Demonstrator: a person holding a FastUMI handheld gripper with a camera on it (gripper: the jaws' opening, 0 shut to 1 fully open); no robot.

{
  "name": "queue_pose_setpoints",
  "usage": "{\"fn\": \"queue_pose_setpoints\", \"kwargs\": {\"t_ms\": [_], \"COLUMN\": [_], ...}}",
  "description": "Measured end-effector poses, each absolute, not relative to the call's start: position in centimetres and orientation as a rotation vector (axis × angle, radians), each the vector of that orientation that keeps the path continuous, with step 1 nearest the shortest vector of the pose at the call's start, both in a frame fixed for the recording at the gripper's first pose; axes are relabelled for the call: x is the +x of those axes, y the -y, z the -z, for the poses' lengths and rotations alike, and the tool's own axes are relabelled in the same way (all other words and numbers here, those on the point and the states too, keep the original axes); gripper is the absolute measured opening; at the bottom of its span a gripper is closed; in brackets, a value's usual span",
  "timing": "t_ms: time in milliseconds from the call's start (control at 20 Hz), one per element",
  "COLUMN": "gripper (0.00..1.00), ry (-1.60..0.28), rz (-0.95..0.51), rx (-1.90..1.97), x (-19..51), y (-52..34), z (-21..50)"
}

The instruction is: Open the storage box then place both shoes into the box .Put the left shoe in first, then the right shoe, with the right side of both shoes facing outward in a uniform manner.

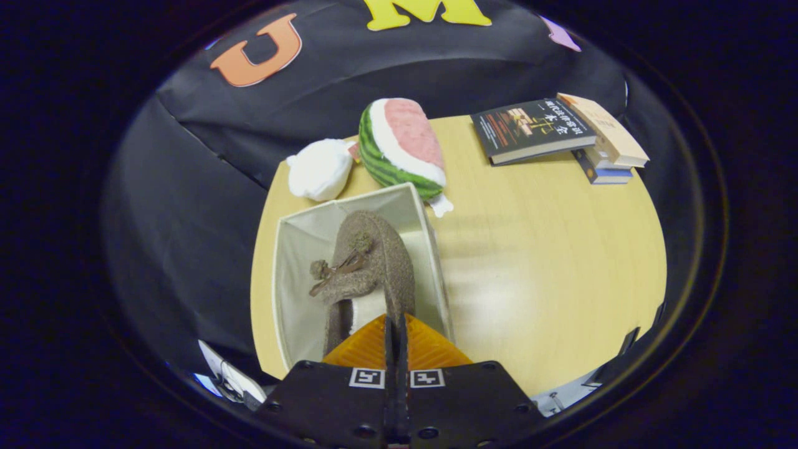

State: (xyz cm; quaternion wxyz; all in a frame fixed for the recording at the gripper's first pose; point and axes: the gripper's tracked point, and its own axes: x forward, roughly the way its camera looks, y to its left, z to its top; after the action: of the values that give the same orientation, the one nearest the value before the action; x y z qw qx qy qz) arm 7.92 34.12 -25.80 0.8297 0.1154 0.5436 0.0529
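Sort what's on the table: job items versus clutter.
Job items:
- storage box, open
- shoe, brown, hanging over the box
- gripper, fingers pinched on the shoe's heel rim

Clutter:
- watermelon plush, behind the box
- white plush, beside the watermelon
- books, stacked at the far side of the table

a light wooden table [548, 262] fills the middle and right of the frame, its pale top catching a soft white glare near the centre. black cloth [187, 206] drapes behind it as the booth's wall, running across the top of the frame and down the left side, creased in long folds.
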Motion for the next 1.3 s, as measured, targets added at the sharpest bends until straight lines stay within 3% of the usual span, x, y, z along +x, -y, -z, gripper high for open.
{"fn": "queue_pose_setpoints", "kwargs": {"t_ms": [200, 400, 550, 600, 750, 1100, 1300], "gripper": [0.0, 0.03, 0.26, 0.41, 0.63, 0.94, 0.97], "ry": [-1.167, -1.152, -1.116, -1.108, -1.082, -0.878, -0.711], "rz": [-0.04, -0.062, -0.096, -0.106, -0.146, -0.2, -0.175], "rx": [0.224, 0.212, 0.199, 0.184, 0.148, 0.112, 0.067], "x": [8.6, 8.9, 9.0, 8.8, 7.9, 5.2, 2.7], "y": [-34.0, -35.2, -35.8, -35.8, -35.9, -32.9, -27.6], "z": [29.0, 29.8, 28.8, 28.4, 26.8, 18.7, 12.4]}}
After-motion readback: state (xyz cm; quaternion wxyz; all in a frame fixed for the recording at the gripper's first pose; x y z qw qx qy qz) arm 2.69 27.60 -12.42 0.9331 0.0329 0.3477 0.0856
